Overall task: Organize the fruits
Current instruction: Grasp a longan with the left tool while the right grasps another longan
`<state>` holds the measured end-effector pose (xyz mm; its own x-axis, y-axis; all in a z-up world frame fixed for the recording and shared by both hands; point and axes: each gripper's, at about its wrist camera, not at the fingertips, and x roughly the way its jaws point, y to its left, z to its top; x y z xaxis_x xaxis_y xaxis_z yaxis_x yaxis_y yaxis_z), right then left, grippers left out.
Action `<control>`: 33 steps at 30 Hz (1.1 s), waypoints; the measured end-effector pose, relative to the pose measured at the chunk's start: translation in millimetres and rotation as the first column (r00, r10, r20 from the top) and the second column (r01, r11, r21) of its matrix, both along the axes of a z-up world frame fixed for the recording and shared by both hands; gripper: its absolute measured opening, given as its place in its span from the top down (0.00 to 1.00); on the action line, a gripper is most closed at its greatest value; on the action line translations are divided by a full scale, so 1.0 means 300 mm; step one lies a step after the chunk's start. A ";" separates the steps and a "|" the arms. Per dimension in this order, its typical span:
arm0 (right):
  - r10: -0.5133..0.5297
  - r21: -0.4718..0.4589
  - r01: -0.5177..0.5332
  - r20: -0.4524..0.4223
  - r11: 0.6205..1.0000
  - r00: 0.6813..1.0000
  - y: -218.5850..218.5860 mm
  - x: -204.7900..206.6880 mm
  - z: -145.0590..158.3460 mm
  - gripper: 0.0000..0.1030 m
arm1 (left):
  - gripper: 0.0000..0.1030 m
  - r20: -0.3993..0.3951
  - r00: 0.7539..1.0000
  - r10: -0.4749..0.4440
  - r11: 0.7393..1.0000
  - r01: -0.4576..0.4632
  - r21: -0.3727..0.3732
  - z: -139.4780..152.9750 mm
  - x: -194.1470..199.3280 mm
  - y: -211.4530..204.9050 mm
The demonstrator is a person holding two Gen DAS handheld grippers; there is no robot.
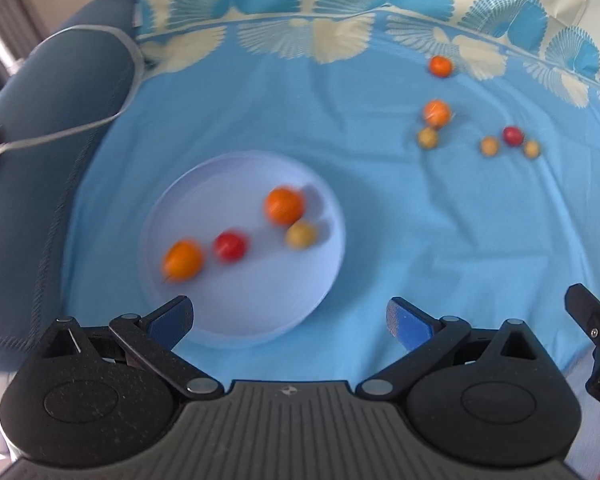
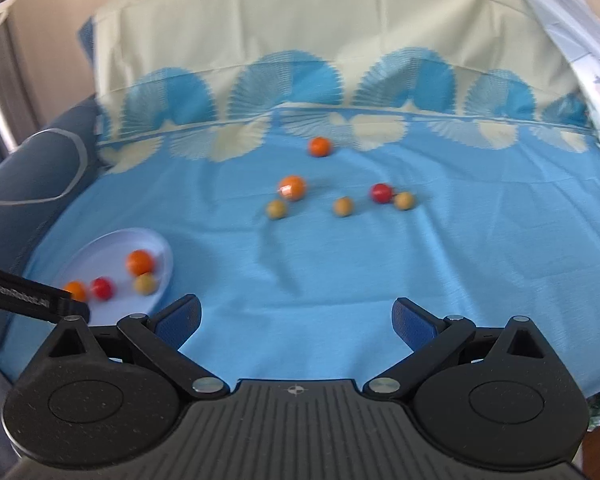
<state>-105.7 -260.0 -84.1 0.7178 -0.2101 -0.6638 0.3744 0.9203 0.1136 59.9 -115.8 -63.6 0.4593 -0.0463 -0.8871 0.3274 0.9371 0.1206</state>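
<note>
A pale round plate lies on a blue cloth and holds two orange fruits, a red one and a yellow one. Several loose fruits lie farther right: two orange, a red one and three yellow. My left gripper hangs open over the plate's near rim, empty. My right gripper is open and empty above bare cloth, short of the loose fruits.
The blue cloth has a fan-patterned border and rises cream at the back. A dark blue cushion with grey piping borders the left side. The other gripper's body pokes in at the left of the right wrist view.
</note>
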 end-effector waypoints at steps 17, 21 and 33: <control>-0.113 -0.147 0.112 -0.001 0.983 0.994 -0.585 0.485 -0.367 0.01 | 0.00 0.128 0.987 -0.099 0.995 0.099 0.007 -0.312 0.458 -0.562; -0.027 -0.164 0.028 0.008 0.986 1.000 -0.623 0.581 -0.429 0.01 | 0.00 0.093 0.989 -0.117 0.993 0.114 0.042 -0.412 0.530 -0.602; -0.013 -0.154 0.014 0.005 0.988 1.000 -0.630 0.598 -0.489 0.30 | 0.55 0.049 0.992 -0.115 0.988 0.119 -0.098 -0.377 0.520 -0.572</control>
<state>73.7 -448.9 -230.9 0.7168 -0.3190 -0.6200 0.3868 0.9218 -0.0271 216.0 -287.3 -176.6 0.4828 -0.1901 -0.8549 0.4322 0.9007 0.0438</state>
